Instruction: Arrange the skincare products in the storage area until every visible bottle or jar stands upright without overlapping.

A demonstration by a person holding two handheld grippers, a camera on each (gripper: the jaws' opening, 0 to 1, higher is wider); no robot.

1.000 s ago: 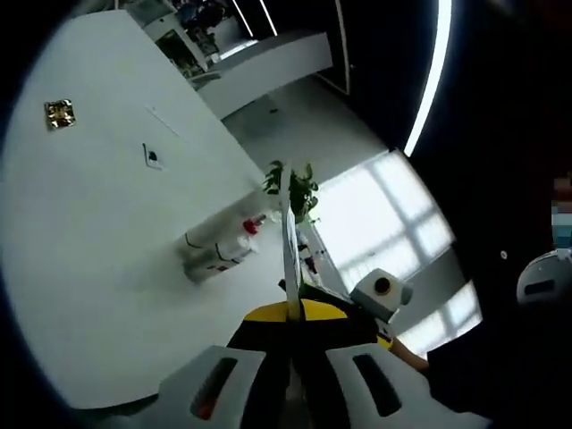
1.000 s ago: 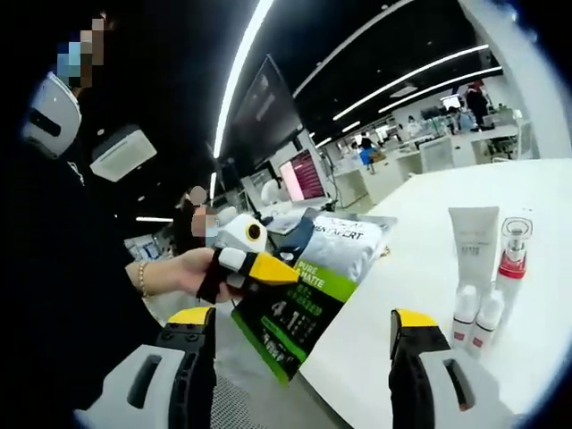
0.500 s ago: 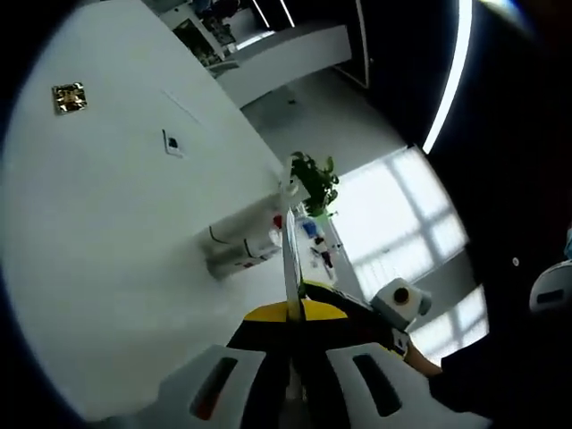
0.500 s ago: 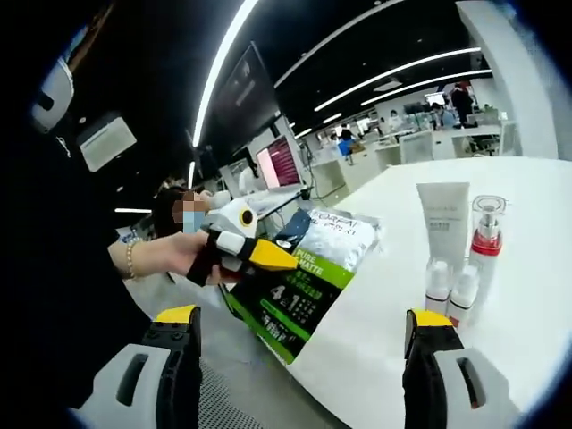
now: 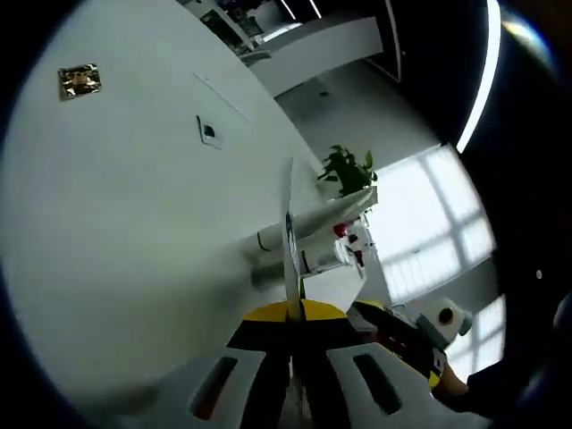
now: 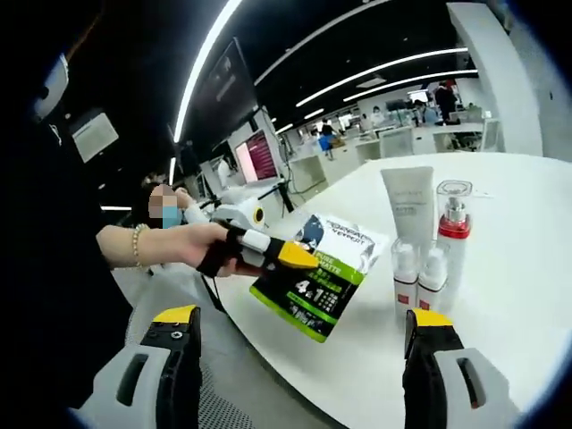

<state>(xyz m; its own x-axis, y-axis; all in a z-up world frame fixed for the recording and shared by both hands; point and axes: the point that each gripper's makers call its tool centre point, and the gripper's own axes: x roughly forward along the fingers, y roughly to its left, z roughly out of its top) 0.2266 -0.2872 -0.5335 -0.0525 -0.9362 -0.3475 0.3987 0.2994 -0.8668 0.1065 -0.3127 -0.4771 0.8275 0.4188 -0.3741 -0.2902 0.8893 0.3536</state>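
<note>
A flat pouch [image 6: 323, 279] printed green, black and white hangs over the white table's [image 6: 518, 268] near edge, with my left gripper [image 6: 299, 257] shut on its side. In the left gripper view the pouch [image 5: 289, 232] shows edge-on, rising from the shut left gripper [image 5: 290, 313]. Just right of the pouch stand a white tube [image 6: 407, 201], a pump bottle [image 6: 451, 237] with a red collar and two small white bottles [image 6: 407, 273], all upright and close together. My right gripper [image 6: 304, 320] is open, low and in front of the table, holding nothing.
A person's hand [image 6: 192, 246] with a bracelet holds the left gripper. A small gold square [image 5: 79, 80] and a tiny dark-marked tag [image 5: 207, 131] lie far out on the table [image 5: 134, 223]. A green plant [image 5: 349, 170] stands beyond the bottles. Desks and screens [image 6: 255, 156] fill the room behind.
The left gripper has carried the pouch in over the table edge, closer to the bottle group. Both views have shifted with the hands; the right gripper stays open.
</note>
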